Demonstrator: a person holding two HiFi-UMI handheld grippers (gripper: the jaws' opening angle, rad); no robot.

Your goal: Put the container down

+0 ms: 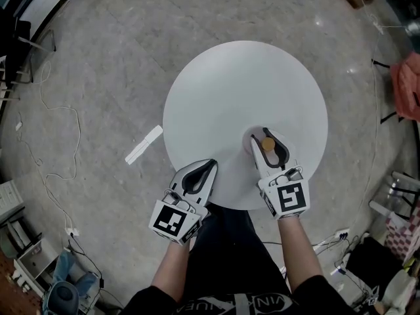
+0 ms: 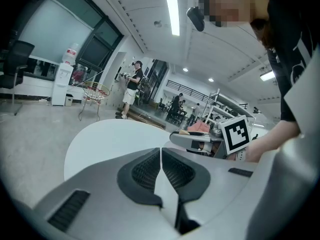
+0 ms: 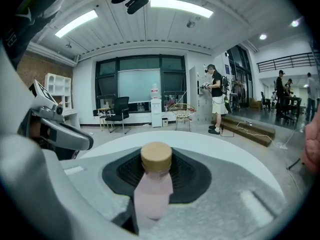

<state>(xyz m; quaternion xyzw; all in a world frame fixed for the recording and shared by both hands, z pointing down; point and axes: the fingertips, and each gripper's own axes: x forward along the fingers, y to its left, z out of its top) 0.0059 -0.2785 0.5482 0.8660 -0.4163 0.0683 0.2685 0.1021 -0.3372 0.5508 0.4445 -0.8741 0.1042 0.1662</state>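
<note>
The right gripper (image 1: 266,134) has its 2 jaws part-way open and clamped on the container (image 3: 152,194), a pale pink bottle with a tan, cork-like cap (image 3: 156,157). The dark ribbed pads (image 3: 187,176) press on the bottle's sides, with the cap standing just above them. The bottle sits nearly upright between the jaws. In the head view it is over the round white surface (image 1: 243,84), toward the edge nearest the person. Whether its base touches the surface I cannot tell.

The left gripper (image 1: 210,165) has its 2 jaws clenched together, the ribbed pads meeting along a thin seam with nothing between them. Its tips reach just over the near edge of the surface, to the left of the right gripper and apart from the container.
</note>
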